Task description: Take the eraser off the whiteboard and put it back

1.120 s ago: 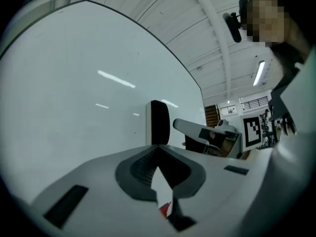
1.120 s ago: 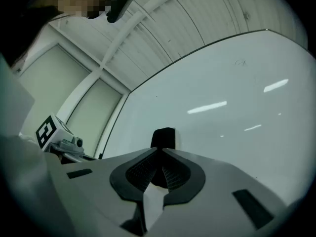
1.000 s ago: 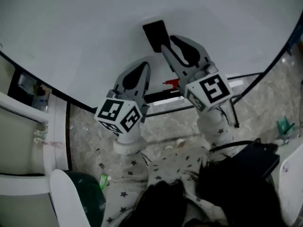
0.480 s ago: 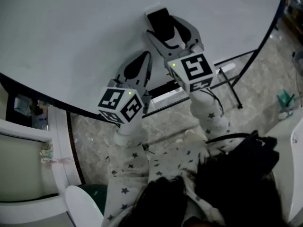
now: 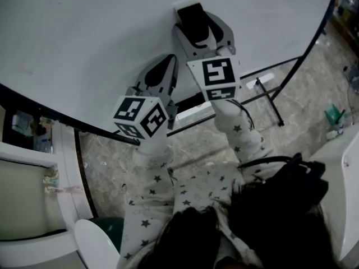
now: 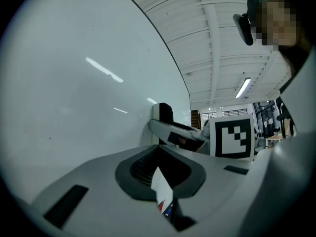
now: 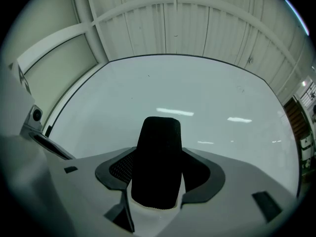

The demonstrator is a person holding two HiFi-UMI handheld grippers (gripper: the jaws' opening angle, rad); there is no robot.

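A black eraser [image 5: 190, 17] sticks to the whiteboard [image 5: 84, 38]. My right gripper [image 5: 201, 29] points at the board with its jaws spread wide, one on each side of the eraser. In the right gripper view the eraser [image 7: 158, 157] stands upright between the dark pads [image 7: 121, 169], and a thin gap shows on each side. My left gripper [image 5: 167, 63] hangs lower and to the left, close to the board, shut and empty. From the left gripper view the eraser [image 6: 165, 113] and the right gripper [image 6: 185, 137] show further along the board.
A white marker tray [image 5: 190, 110] runs under the board's lower edge, with the stand's black legs [image 5: 269, 102] on the marbled floor. White furniture [image 5: 33, 161] and a green bin [image 5: 106, 228] sit lower left. A black bag [image 5: 291, 189] is at the right.
The right gripper was narrow and just below the eraser. It has since spread its jaws, rolled and moved up so that they straddle the eraser. The left gripper has barely shifted.
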